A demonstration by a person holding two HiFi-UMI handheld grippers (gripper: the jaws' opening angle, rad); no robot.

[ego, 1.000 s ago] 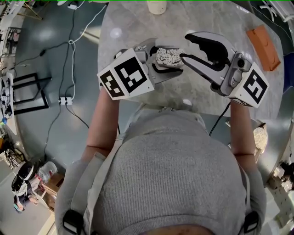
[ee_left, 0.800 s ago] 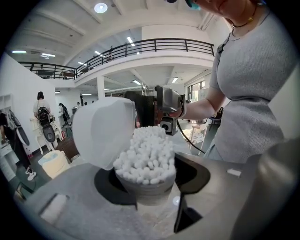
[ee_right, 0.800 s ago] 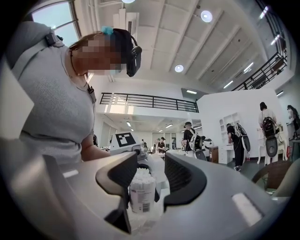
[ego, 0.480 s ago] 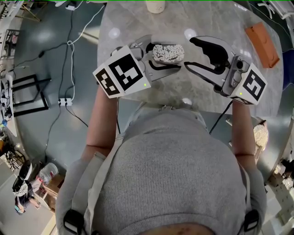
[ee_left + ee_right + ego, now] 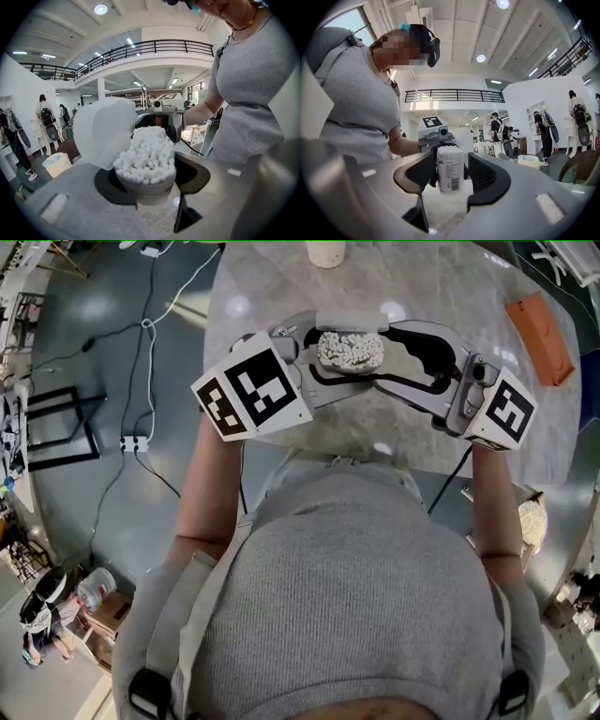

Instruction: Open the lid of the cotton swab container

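The cotton swab container (image 5: 351,349) is a small clear tub packed with white swabs, held up over the table. My left gripper (image 5: 345,354) is shut on its body. In the left gripper view the translucent lid (image 5: 104,130) stands flipped open to the left of the swab tips (image 5: 147,152). My right gripper (image 5: 382,357) comes in from the right, open. Its jaws have just been opening and now straddle the container. In the right gripper view the labelled tub (image 5: 450,169) stands between them with a gap on each side.
A round marble table (image 5: 281,287) lies under both grippers. An orange-brown flat object (image 5: 537,337) sits at its far right and a cream cup (image 5: 326,251) at its far edge. Cables (image 5: 145,334) and a black stand (image 5: 56,427) lie on the floor to the left.
The right gripper drew back to the right, spread its jaws wider, then moved left so they sit around the container. The left gripper kept its hold and barely moved.
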